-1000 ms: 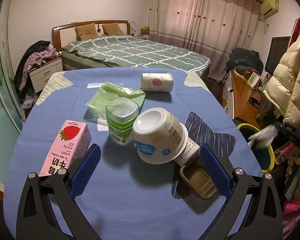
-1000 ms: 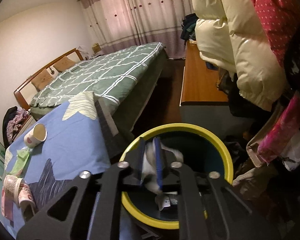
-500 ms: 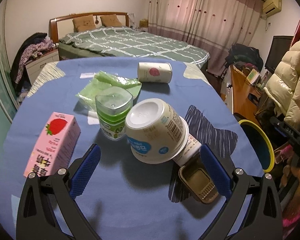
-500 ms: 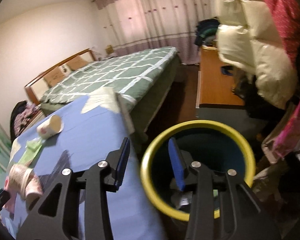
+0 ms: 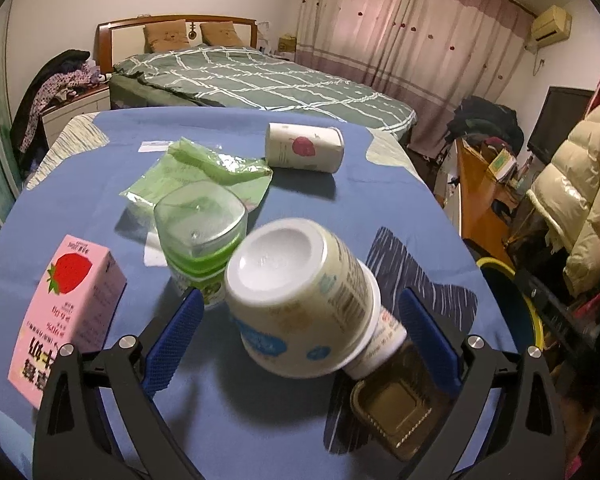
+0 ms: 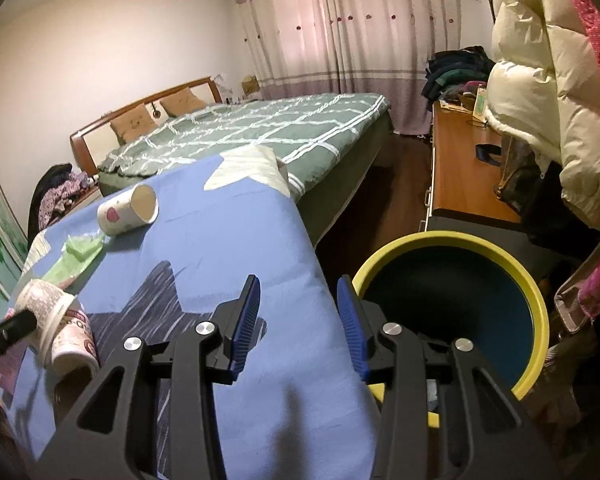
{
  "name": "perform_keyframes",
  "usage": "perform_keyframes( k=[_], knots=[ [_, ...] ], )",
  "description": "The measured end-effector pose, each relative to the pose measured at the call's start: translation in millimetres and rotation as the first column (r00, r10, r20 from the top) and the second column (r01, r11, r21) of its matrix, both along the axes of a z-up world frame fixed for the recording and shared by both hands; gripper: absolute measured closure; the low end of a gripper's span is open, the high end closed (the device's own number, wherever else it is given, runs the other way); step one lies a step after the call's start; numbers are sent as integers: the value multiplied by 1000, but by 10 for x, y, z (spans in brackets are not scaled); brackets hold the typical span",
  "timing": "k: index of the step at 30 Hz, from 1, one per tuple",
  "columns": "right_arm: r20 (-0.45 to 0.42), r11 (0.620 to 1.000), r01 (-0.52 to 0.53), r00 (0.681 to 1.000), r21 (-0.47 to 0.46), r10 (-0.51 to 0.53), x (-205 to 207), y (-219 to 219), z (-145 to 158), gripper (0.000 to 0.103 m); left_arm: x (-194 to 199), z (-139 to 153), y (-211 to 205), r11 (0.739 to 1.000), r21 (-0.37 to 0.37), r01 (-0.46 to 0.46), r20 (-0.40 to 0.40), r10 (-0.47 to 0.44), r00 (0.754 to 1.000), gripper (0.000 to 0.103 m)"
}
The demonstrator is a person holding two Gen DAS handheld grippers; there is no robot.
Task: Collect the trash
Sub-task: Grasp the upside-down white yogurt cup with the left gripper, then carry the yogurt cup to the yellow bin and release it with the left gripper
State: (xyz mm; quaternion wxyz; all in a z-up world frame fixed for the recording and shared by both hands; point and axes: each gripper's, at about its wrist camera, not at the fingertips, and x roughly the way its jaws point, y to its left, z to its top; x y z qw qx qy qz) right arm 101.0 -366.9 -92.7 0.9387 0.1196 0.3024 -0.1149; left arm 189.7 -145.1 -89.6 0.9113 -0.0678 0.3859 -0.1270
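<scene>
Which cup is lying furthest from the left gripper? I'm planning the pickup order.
The paper cup with the pink strawberry print, on its side at the table's far end. The big white tub and the green-banded clear cup sit close to the left gripper.

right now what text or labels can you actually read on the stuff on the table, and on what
Pink strawberry carton: large Chinese characters and a smaller line with digits, seen inverted; I can't read them reliably.
Big tipped white tub: barcode and fine print, too small.
Red-and-white cup beneath it: lettering, blurred.
Lying paper cup: only a red fruit picture, no words.
Green-banded clear cup: label too small.
</scene>
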Motion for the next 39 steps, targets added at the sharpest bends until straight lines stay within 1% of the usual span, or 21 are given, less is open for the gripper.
perform_keyframes(
  k=[5,11,20,25,29,36,39],
  knots=[
    [-2,1000,-1,1000,-1,1,6,10,-12,64,140,-48,-6,999,-33,-8,-26,7,1000,14],
    [-7,1000,0,1000,13,0,10,-32,-22,64,219,-112,-44,999,-33,-18,-36,17,999,20],
    [-7,1000,0,1000,13,0,14,-29,-21,64,201,-140,-85,1000,-26,-15,-22,15,1000,22],
    [-5,1000,1,1000,14,-1,14,-31,-22,64,84,-36,-111,1000,-9,-12,13,12,1000,22],
    [2,1000,2,1000,15,-2,-2,-24,-13,64,-76,124,-157,1000,6,1,56,-1,998,22],
    [7,1000,11,1000,5,-11,-104,-45,7,64,-237,366,-336,998,25,56,113,-59,992,22],
    [10,1000,18,1000,5,-19,-178,-115,27,64,-245,393,-439,996,25,85,114,-88,990,22]
  ],
)
